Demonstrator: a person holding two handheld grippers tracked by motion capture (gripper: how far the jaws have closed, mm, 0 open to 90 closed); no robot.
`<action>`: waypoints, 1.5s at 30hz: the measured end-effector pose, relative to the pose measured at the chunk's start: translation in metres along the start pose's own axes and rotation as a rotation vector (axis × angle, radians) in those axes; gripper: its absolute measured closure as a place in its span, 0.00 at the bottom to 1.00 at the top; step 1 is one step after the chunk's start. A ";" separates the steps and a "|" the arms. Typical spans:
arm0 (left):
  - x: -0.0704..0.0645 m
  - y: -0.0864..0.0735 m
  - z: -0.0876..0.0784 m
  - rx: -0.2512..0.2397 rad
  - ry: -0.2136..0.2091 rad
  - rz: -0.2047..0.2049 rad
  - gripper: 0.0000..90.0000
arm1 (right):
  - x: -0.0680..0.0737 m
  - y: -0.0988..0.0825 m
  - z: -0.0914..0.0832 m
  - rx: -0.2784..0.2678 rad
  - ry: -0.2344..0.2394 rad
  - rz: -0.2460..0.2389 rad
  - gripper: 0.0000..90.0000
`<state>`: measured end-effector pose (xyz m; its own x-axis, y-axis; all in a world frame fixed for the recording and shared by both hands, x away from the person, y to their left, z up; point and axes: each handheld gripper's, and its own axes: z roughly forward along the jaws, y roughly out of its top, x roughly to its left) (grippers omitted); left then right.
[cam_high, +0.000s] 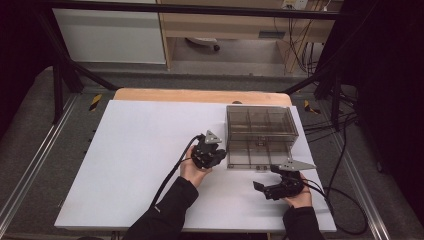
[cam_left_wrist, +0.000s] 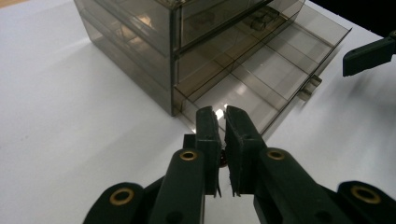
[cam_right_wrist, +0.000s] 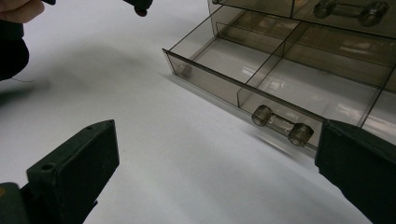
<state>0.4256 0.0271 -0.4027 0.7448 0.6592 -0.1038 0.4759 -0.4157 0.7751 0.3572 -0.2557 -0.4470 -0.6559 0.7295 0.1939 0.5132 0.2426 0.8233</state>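
The high view looks forward and down over the whole white table (cam_high: 135, 165). The left gripper view sits close above the table's right half, facing the smoky drawer cabinet (cam_left_wrist: 154, 42) corner-on. The right gripper view rides low near the table's front right corner, looking across the pulled-out drawer (cam_right_wrist: 280, 88). All three views share that drawer.

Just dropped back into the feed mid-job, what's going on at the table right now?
A person holds a claw in each hand at a white table with a smoky clear drawer box. Its bottom drawer is pulled out and looks empty. The left claw is shut on nothing, at the drawer's near left corner. The right claw is wide open, facing the drawer's handle without touching it.
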 end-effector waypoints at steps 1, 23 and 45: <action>-0.001 0.001 0.001 -0.001 0.000 0.002 0.93 | 0.000 0.000 0.000 -0.001 0.000 0.001 0.00; -0.017 0.016 0.030 -0.001 -0.018 0.004 0.93 | 0.000 0.000 -0.001 -0.008 0.003 0.000 0.00; -0.019 0.009 0.055 0.042 -0.039 0.005 0.84 | 0.000 0.000 -0.001 -0.009 0.006 0.002 0.00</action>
<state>0.4419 -0.0237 -0.4282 0.7647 0.6321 -0.1248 0.4907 -0.4458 0.7487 0.3568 -0.2559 -0.4463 -0.6584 0.7260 0.1983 0.5093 0.2358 0.8277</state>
